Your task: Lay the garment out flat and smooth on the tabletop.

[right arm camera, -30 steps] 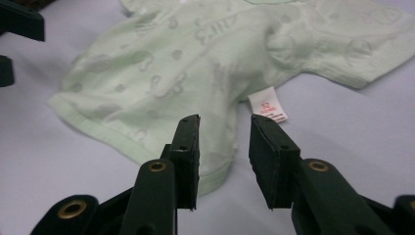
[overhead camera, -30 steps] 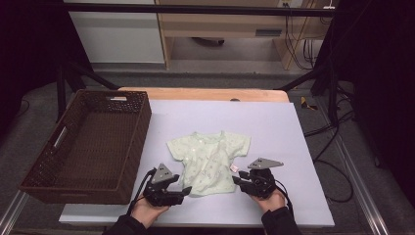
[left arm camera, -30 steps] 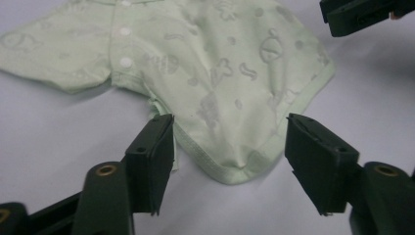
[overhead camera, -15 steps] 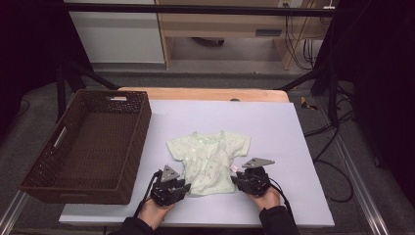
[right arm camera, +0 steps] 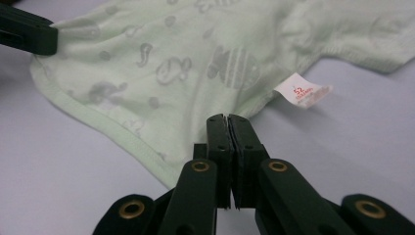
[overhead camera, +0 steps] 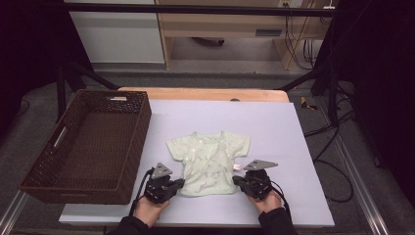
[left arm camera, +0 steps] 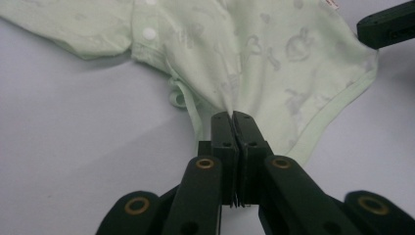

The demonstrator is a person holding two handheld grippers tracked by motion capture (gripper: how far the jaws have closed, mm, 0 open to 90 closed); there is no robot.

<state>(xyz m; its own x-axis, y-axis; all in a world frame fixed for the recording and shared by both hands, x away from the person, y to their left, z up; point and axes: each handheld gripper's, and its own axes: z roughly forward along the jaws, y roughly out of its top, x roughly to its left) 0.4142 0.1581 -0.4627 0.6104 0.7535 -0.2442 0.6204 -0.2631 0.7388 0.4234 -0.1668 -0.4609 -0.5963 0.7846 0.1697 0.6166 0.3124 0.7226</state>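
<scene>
A pale green baby shirt [overhead camera: 208, 164] with a faint print lies flat on the lilac table mat [overhead camera: 274, 127], neck away from me. My left gripper [overhead camera: 181, 184] is shut on the shirt's lower left hem corner; in the left gripper view the cloth [left arm camera: 274, 54] puckers up into the closed jaws of the left gripper [left arm camera: 233, 115]. My right gripper [overhead camera: 236, 180] is shut on the lower right hem corner, and the right gripper [right arm camera: 227, 118] pinches the shirt's edge [right arm camera: 161, 68] just beside a white care label [right arm camera: 302, 91].
A brown wicker basket [overhead camera: 46, 156] stands at the left, partly off the mat. A wooden strip [overhead camera: 205, 94] runs along the table's far edge. The mat is bare to the right of the shirt. The other gripper's black jaw [left arm camera: 386, 29] reaches into the left gripper view.
Both hands have shifted only slightly at the shirt's lower corners. The shirt lies in the same place.
</scene>
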